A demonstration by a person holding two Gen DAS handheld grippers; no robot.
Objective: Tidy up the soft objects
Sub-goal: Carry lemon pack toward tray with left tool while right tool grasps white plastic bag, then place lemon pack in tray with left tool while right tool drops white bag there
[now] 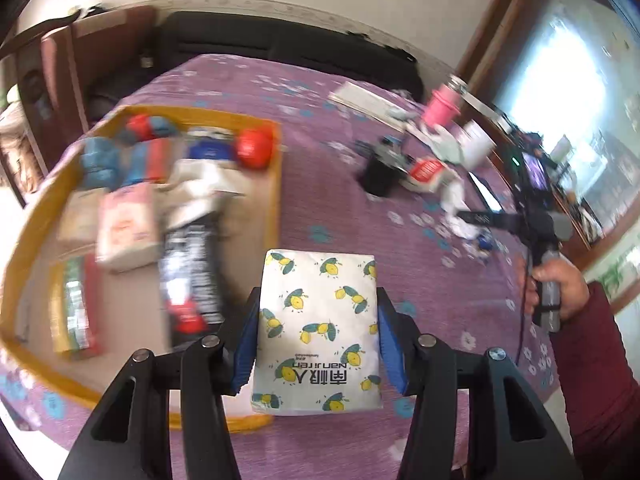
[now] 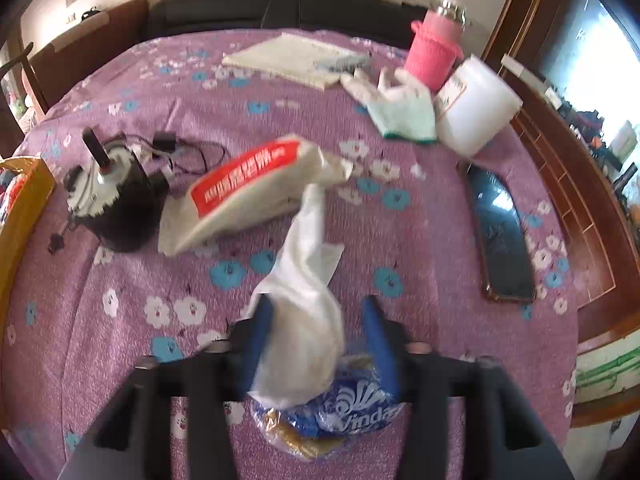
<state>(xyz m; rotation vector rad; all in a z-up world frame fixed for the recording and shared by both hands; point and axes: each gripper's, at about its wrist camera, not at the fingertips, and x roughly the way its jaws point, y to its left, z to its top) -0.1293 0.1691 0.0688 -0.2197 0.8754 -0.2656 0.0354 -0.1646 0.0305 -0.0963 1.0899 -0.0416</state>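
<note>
My left gripper (image 1: 318, 308) is shut on a white tissue pack with a lemon print (image 1: 318, 332), held above the purple flowered cloth beside the yellow-rimmed box (image 1: 276, 168). The box holds several soft packs and pouches. My right gripper (image 2: 316, 316) stands open around a white crumpled bag (image 2: 304, 320); the jaws are wide apart and do not press it. A blue Vinda tissue pack (image 2: 340, 412) lies under the bag. A white pouch with a red label (image 2: 248, 188) lies further ahead. The right gripper also shows in the left wrist view (image 1: 488, 216).
A black motor with wires (image 2: 108, 192) stands at the left. A phone (image 2: 500, 236) lies at the right. A pink bottle (image 2: 434, 52), a white roll (image 2: 476, 108), a pale green cloth (image 2: 404, 120) and a white board (image 2: 296, 60) sit at the far side.
</note>
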